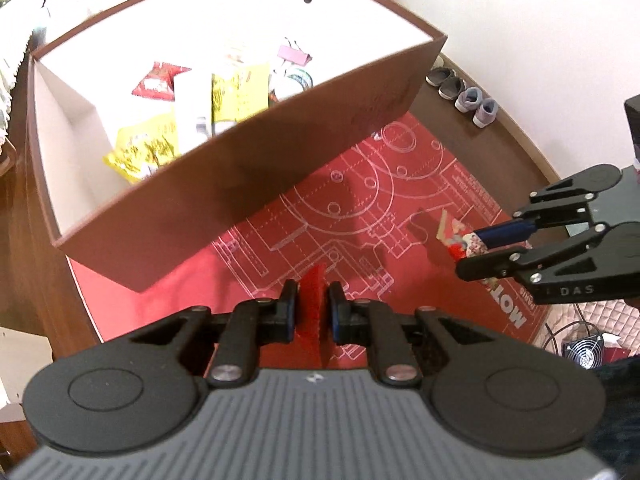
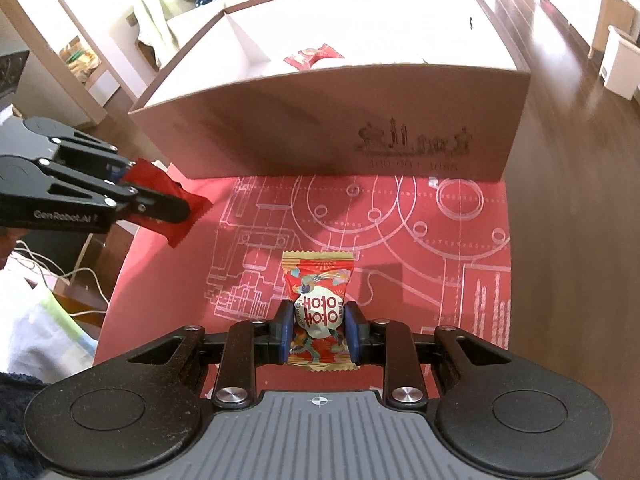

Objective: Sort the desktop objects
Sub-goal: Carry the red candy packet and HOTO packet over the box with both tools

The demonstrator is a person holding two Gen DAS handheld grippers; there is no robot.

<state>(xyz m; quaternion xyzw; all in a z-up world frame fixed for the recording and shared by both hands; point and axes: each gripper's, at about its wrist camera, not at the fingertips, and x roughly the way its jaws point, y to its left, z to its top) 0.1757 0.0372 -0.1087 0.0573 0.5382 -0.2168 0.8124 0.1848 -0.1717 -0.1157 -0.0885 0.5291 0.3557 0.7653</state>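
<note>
Red blueprint-print mat (image 2: 168,280) fronts the brown box (image 2: 320,120); left gripper (image 1: 313,312) clamps a plain red packet (image 1: 313,304), right gripper (image 2: 319,332) clamps a patterned candy packet (image 2: 318,308), both held above the mat near the box, so transport seems underway and next each must clear the near wall before release.

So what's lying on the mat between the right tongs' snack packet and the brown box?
Nothing: in the right wrist view, only bare red mat separates the snack packet from the brown box.
</note>
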